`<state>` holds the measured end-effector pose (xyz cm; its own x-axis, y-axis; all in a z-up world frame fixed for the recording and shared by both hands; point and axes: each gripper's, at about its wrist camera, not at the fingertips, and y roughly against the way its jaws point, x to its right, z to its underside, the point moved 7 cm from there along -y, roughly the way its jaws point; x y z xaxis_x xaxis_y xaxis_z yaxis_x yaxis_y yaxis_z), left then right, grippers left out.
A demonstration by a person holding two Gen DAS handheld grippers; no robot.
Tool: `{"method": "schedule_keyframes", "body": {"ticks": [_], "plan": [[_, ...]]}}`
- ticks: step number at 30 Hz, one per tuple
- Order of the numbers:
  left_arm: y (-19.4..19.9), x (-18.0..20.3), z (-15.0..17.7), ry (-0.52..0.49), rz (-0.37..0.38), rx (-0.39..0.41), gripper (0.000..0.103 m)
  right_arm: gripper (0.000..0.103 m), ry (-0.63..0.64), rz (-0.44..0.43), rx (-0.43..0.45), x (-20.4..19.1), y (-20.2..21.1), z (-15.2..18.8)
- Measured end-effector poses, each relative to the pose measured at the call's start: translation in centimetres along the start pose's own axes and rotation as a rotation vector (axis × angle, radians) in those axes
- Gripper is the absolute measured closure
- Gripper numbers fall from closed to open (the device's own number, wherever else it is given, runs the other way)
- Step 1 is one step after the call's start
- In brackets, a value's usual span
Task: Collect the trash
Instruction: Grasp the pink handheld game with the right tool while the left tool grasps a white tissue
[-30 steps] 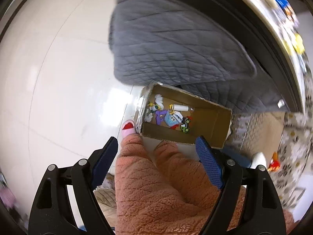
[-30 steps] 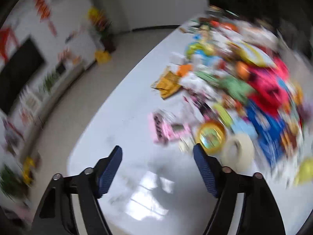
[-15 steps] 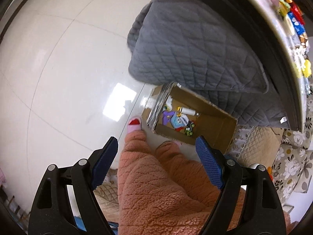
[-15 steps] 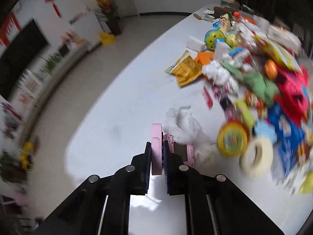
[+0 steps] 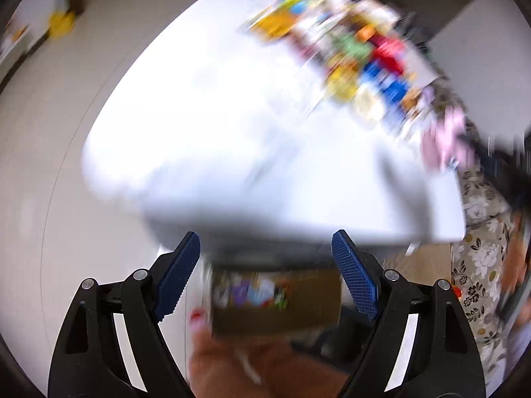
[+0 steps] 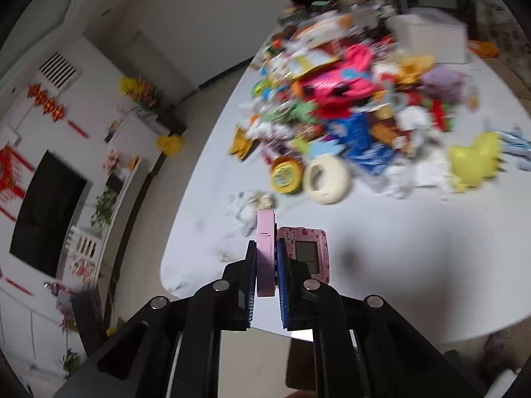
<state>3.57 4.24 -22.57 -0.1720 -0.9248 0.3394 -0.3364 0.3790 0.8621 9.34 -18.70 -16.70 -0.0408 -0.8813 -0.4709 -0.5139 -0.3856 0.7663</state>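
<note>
My right gripper (image 6: 266,253) is shut on a pink flip-open toy (image 6: 265,232), whose screen half (image 6: 307,252) sticks out to the right. The toy hangs above the near part of the white table (image 6: 415,265). A heap of colourful trash and toys (image 6: 348,99) covers the table's far side. In the blurred left wrist view my left gripper (image 5: 265,237) stands open with nothing between its fingers, over the table edge (image 5: 265,225). Below it a cardboard box (image 5: 275,301) with several small items sits on the floor.
A cream tape roll (image 6: 327,179), a yellow round lid (image 6: 287,175) and a crumpled white wrapper (image 6: 247,205) lie at the heap's near edge. A white box (image 6: 428,33) stands behind it. A person's fleece-clad leg (image 5: 259,368) is beside the cardboard box.
My right gripper closed on the pink toy and lifted it back from the heap. The left view swung up from the box on the floor to the table top.
</note>
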Motion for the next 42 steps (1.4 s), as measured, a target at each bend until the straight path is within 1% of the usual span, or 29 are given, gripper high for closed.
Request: {"method": "schedule_keyframes", "body": {"ticks": [2, 3, 5, 6, 8, 9, 10, 11, 12, 13, 15, 17, 18, 20, 23, 25, 27, 29, 30, 32, 34, 36, 38, 40, 41, 42], "plan": [[-2.0, 1.9, -3.3, -0.055, -0.016, 0.034, 0.023, 0.092, -0.011, 0.018, 0.014, 1.0, 1.4, 0.5], [-4.0, 2.7, -5.2, -0.084, -0.041, 0.028, 0.023, 0.092, -0.015, 0.028, 0.019, 1.5, 1.6, 0.6], [-6.8, 3.1, -7.1, -0.112, -0.08, -0.007, 0.023, 0.092, -0.025, 0.046, 0.03, 2.2, 2.8, 1.2], [-8.8, 2.9, -8.2, -0.118, -0.128, -0.036, 0.023, 0.092, -0.035, 0.048, 0.038, 2.4, 3.4, 1.6], [-9.9, 2.7, -8.7, -0.115, -0.137, -0.049, 0.025, 0.092, -0.043, 0.053, 0.046, 2.7, 3.8, 2.0], [-9.9, 2.6, -9.3, -0.122, -0.153, -0.028, 0.036, 0.092, -0.05, 0.055, 0.049, 2.9, 4.1, 2.3], [-10.0, 2.6, -9.6, -0.126, -0.148, -0.027, 0.061, 0.092, -0.057, 0.056, 0.049, 3.1, 4.1, 2.6], [-10.1, 2.5, -9.7, -0.125, -0.141, -0.034, 0.075, 0.092, -0.062, 0.057, 0.049, 3.1, 4.2, 2.8], [-10.1, 2.1, -9.8, -0.119, -0.129, -0.044, 0.098, 0.092, -0.066, 0.057, 0.047, 3.2, 4.2, 2.9], [-10.1, 1.8, -9.7, -0.105, -0.109, -0.056, 0.101, 0.092, -0.067, 0.059, 0.044, 3.3, 4.1, 3.0], [-9.4, 1.0, -9.8, -0.078, -0.085, -0.052, 0.101, 0.092, -0.064, 0.06, 0.038, 3.4, 3.8, 3.1], [-7.5, 0.6, -10.2, -0.054, -0.038, -0.019, 0.101, 0.092, -0.06, 0.051, 0.032, 3.3, 3.7, 3.2], [-6.8, 0.4, -10.4, -0.05, -0.026, -0.009, 0.102, 0.092, -0.056, 0.049, 0.029, 3.2, 3.4, 3.1], [-4.2, -0.1, -11.5, -0.034, 0.013, 0.04, 0.101, 0.092, -0.047, 0.04, 0.015, 3.0, 2.8, 3.0], [0.6, -0.9, -13.1, -0.001, 0.048, 0.126, 0.102, 0.092, -0.018, 0.036, -0.004, 2.5, 1.8, 2.8], [3.9, -0.6, -13.4, -0.022, 0.063, 0.185, 0.102, 0.092, 0.002, 0.03, -0.02, 2.0, 1.2, 2.9], [7.1, -0.3, -12.8, -0.059, 0.063, 0.225, 0.102, 0.092, 0.021, 0.023, -0.037, 1.6, 0.8, 3.1], [10.2, 0.0, -10.9, -0.112, 0.065, 0.249, 0.102, 0.092, 0.044, 0.018, -0.053, 0.9, 0.5, 3.4], [10.8, 0.1, -10.0, -0.13, 0.057, 0.249, 0.101, 0.092, 0.06, 0.014, -0.064, 0.6, 0.5, 3.7], [11.8, 0.5, -6.9, -0.182, 0.024, 0.226, 0.102, 0.092, 0.088, 0.007, -0.081, -0.2, 0.6, 4.3], [11.2, 0.7, -3.7, -0.194, 0.03, 0.182, 0.101, 0.092, 0.106, -0.01, -0.097, -0.8, 0.9, 5.1], [9.7, 0.5, -0.2, -0.183, 0.032, 0.118, 0.102, 0.092, 0.143, -0.022, -0.124, -1.5, 1.3, 6.5], [6.9, 0.5, 4.0, -0.152, 0.061, 0.013, 0.102, 0.092, 0.159, -0.029, -0.153, -1.8, 1.5, 8.0], [3.8, 0.8, 8.0, -0.141, 0.053, -0.091, 0.101, 0.092, 0.14, -0.046, -0.196, -1.6, 1.6, 9.8], [2.3, 1.0, 10.0, -0.127, 0.071, -0.143, 0.102, 0.092, 0.128, -0.048, -0.227, -1.3, 1.4, 11.1], [1.4, 1.2, 11.3, -0.118, 0.084, -0.171, 0.102, 0.092, 0.116, -0.049, -0.252, -1.0, 1.3, 12.4]]}}
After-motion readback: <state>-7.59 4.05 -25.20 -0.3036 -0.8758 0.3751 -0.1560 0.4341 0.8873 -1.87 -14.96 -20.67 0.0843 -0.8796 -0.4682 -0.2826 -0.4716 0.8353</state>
